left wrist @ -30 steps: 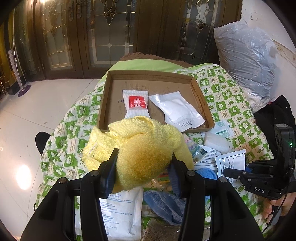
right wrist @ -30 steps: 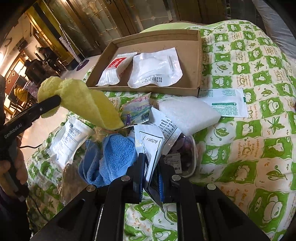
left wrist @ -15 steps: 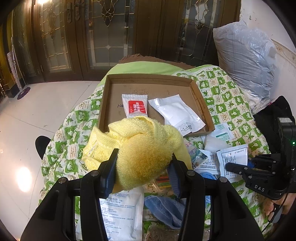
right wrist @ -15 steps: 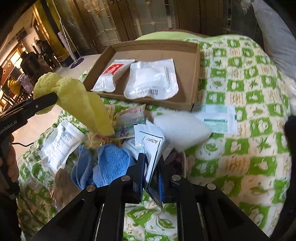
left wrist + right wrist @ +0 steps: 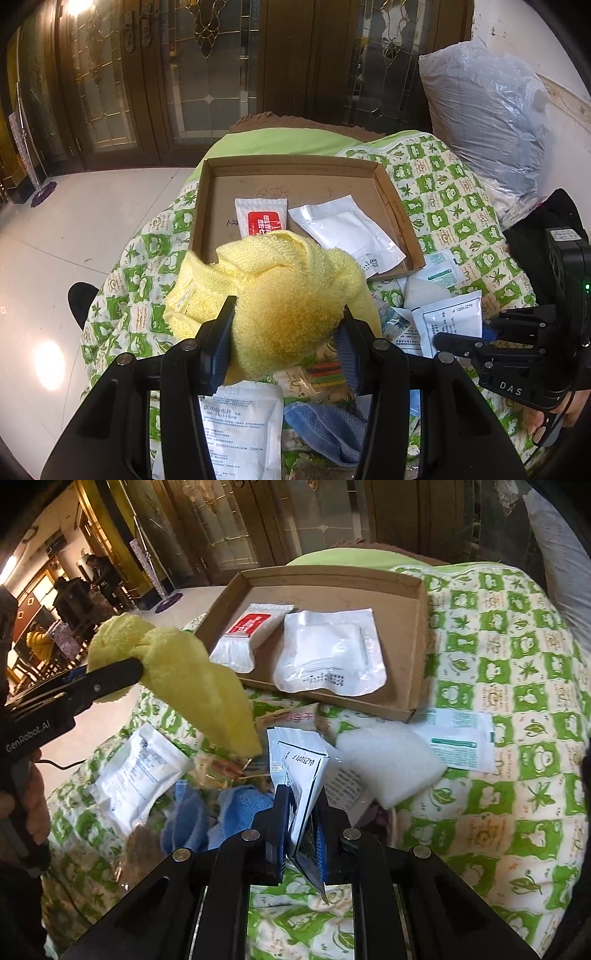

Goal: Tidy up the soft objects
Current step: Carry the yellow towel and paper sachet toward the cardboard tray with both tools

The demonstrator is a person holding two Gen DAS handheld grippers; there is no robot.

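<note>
A bed (image 5: 436, 184) covered in a green-and-white patterned sheet carries everything. A shallow cardboard tray (image 5: 397, 206) lies toward its far end, long side across the view, with its near wall facing the two hand-held grippers. Inside, a red-labelled sachet (image 5: 260, 218) and a white pouch (image 5: 343, 229) are laid side by side in the middle and right; the left strip and the far part of the tray floor are seen bare.

The left hand-held gripper (image 5: 286, 321) is pinched on a bunched yellow towel (image 5: 280, 280), held clear above the bed just short of the tray's near-left corner, with one tail hanging down in the right view (image 5: 207, 690). The tray lies straight ahead and slightly below, so the left is judged the nearer to the open strip; only the low near wall has to be cleared.

The right hand-held gripper (image 5: 301, 812) is pressed together on a white printed packet (image 5: 299, 764), standing upright between its fingers with its long axis pointing toward the tray. It is held over the clutter at the near end: a blue cloth (image 5: 236, 805), a white foam block (image 5: 388, 760) and a large white pouch (image 5: 140, 768). From here the tray lies ahead and to the left, beyond the foam block.

The hanging towel tail passes close to the packet's top, so a tangle is judged possible if both are carried in together.
</note>
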